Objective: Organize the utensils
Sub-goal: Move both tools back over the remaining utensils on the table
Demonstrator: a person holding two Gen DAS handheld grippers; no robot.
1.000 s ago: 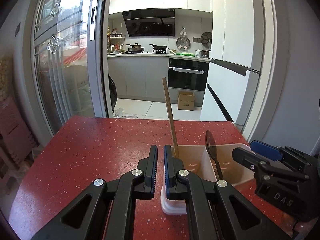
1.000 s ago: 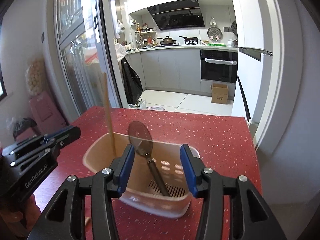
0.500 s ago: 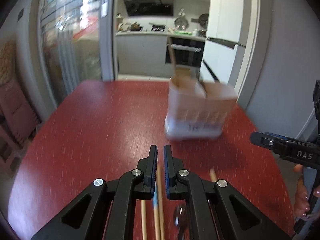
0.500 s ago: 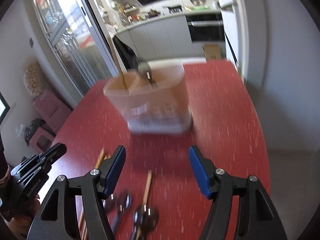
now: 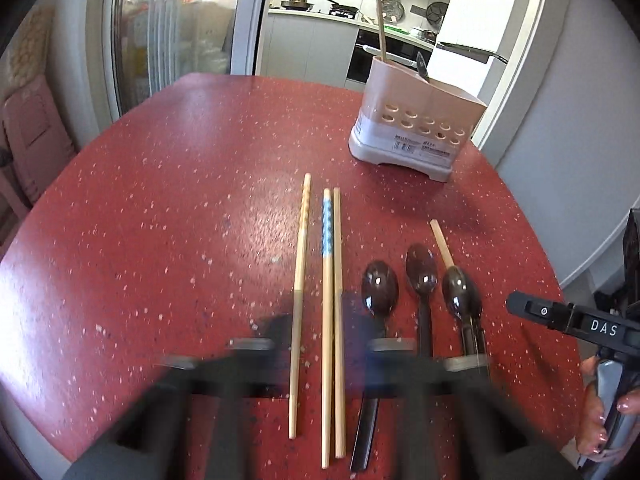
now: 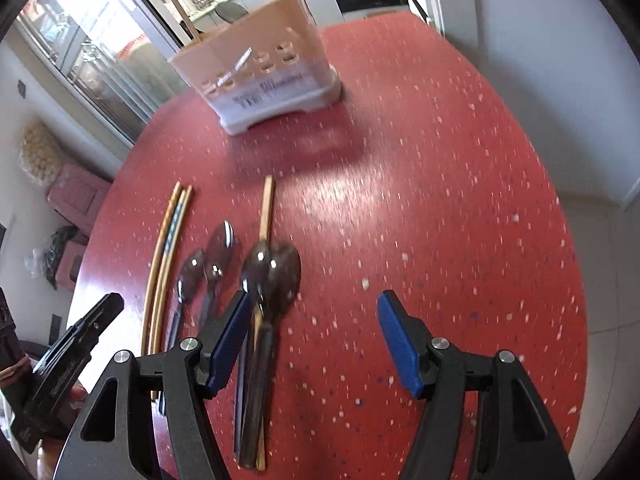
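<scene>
Above a red tabletop (image 5: 160, 200): left gripper (image 5: 320, 344) blurred with jaws springing apart over three chopsticks (image 5: 328, 280), right gripper (image 6: 312, 328) spread and empty beside dark spoons (image 6: 272, 268), utensil caddy (image 5: 416, 120) upright beyond.

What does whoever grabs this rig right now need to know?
Left gripper: jaws opening, empty, three chopsticks lying between them.
Right gripper: jaws open, empty, beside the rightmost spoon.
Done: the holder at the far side of the table has one chopstick and one spoon in it.
Left: the three chopsticks, a fourth chopstick touching the rightmost spoon, and three spoons in all.
</scene>
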